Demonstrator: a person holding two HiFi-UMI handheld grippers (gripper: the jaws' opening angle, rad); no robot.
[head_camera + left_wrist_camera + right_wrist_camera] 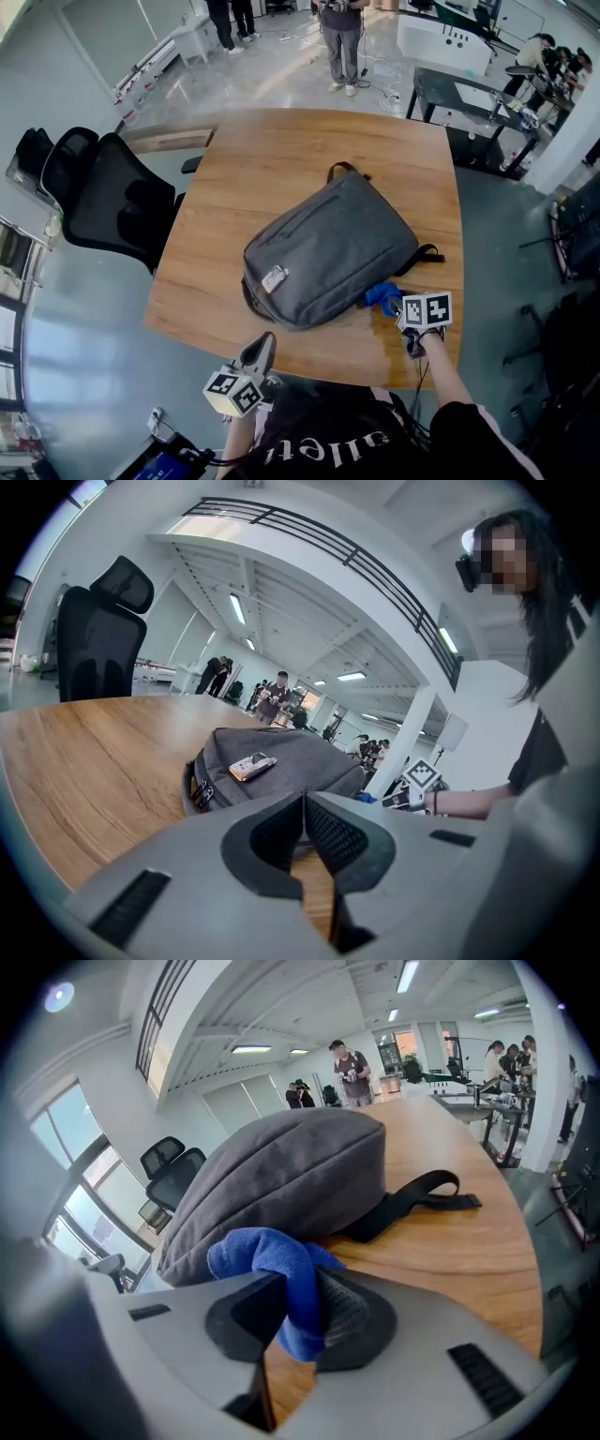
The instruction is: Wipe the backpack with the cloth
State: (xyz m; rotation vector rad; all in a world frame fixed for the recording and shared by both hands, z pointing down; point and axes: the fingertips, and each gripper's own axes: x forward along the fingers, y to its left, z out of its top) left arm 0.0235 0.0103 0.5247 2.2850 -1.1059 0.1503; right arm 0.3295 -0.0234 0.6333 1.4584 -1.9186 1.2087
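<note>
Right gripper view alone: blue cloth (258,1251) pinched in right gripper (298,1309); left gripper (305,803) closed, empty.

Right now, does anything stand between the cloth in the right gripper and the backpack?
Nothing visible does. The right gripper, shut on the blue cloth, is close beside the backpack; its black strap lies off to one side on the table.

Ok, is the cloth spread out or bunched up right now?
Bunched. The blue cloth is a crumpled wad pinched between the jaws of the right gripper, beside the backpack, not laid flat on it.
</note>
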